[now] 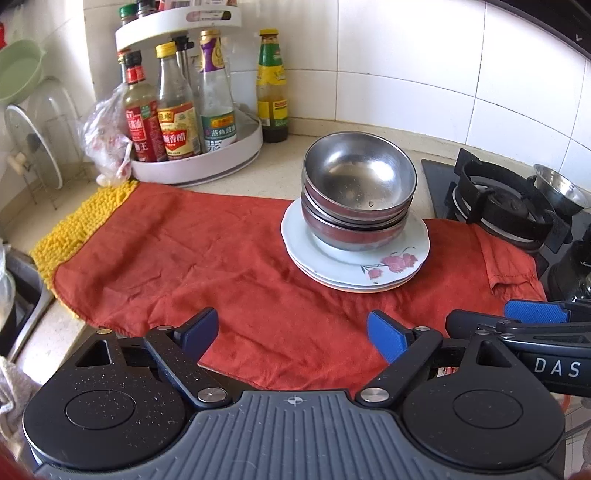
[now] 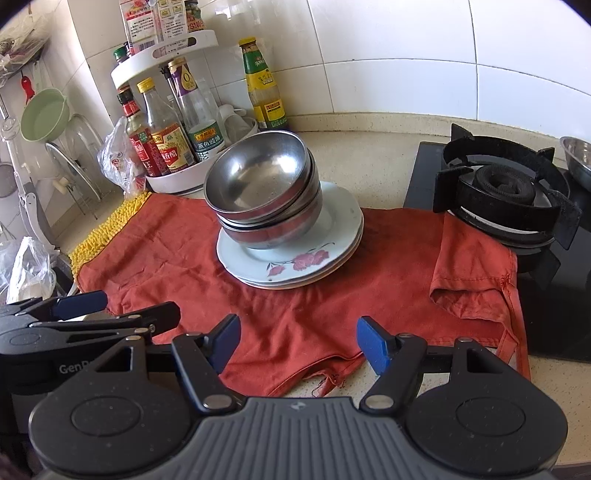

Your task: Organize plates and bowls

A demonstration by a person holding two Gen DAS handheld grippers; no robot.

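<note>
Nested steel bowls (image 1: 359, 192), upright, atop stacked white floral plates (image 1: 391, 266), on the red cloth (image 1: 207, 258)

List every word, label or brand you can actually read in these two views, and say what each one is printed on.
"DAS": white letters on the right gripper body, left wrist view.
"GenR", cut off: on the left gripper body, right wrist view.
Sauce bottles in the white turntable rack: Chinese labels, too small and blurred to read reliably.
Yellow-labelled bottle: print too small.
Cartons on the rack's top tier: print too small.
</note>
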